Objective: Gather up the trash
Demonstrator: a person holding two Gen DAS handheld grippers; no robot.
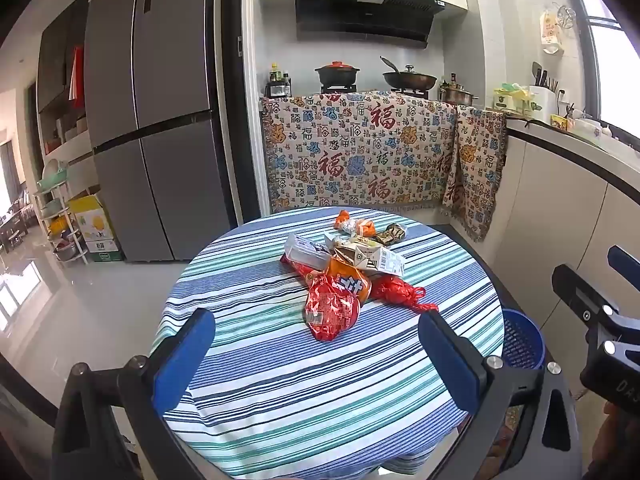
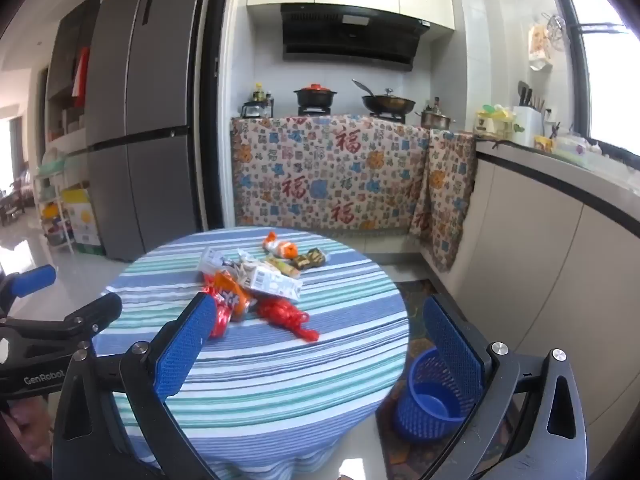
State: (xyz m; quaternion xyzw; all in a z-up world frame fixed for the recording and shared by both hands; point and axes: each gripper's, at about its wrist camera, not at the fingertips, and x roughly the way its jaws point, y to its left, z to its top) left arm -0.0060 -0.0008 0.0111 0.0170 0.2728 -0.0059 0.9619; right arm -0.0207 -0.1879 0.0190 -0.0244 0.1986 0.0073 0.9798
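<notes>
A pile of trash lies in the middle of the round striped table (image 1: 280,360) (image 2: 340,344): a red wrapper (image 1: 330,312), an orange packet (image 1: 348,280) (image 2: 232,294), a red plastic bag (image 1: 396,290) (image 2: 286,314), a white carton (image 1: 376,258) (image 2: 272,280), a white box (image 1: 306,252), and small wrappers (image 1: 356,226) (image 2: 282,249) behind. A blue mesh bin (image 1: 520,340) (image 2: 434,394) stands on the floor right of the table. My left gripper (image 1: 316,356) is open and empty, short of the pile. My right gripper (image 2: 320,340) is open and empty over the table's right edge.
A grey fridge (image 1: 156,112) stands back left. A counter draped in patterned cloth (image 1: 360,152) holds pots (image 1: 336,74) behind the table. White cabinets (image 2: 560,264) run along the right. A rack (image 1: 60,216) and a yellow box (image 1: 94,228) stand at far left.
</notes>
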